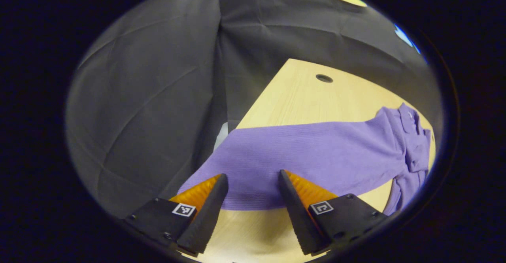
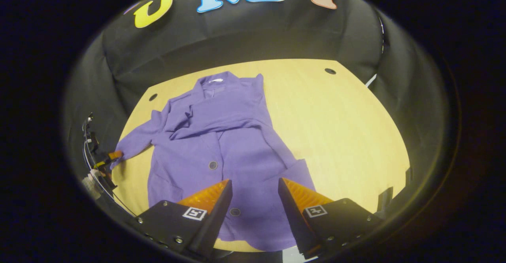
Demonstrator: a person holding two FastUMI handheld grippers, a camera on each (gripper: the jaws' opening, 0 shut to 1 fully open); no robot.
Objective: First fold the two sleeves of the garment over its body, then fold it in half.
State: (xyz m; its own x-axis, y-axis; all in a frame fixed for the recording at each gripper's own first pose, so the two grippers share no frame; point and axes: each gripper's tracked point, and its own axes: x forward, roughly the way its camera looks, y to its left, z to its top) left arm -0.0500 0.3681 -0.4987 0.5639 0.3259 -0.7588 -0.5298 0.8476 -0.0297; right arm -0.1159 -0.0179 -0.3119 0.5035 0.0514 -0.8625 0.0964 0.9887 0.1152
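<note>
Wooden table (image 2: 336,128) with round holes (image 2: 330,71)

A light wood table (image 2: 336,136) with small round holes (image 2: 330,71) near its far corners stands in a dim booth, and creased black cloth (image 1: 150,97) hangs as the wall close behind it.

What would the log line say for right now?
stage: one sleeve folded, other sleeve flat | left gripper: open at cuff | right gripper: open over purple garment | table
</note>
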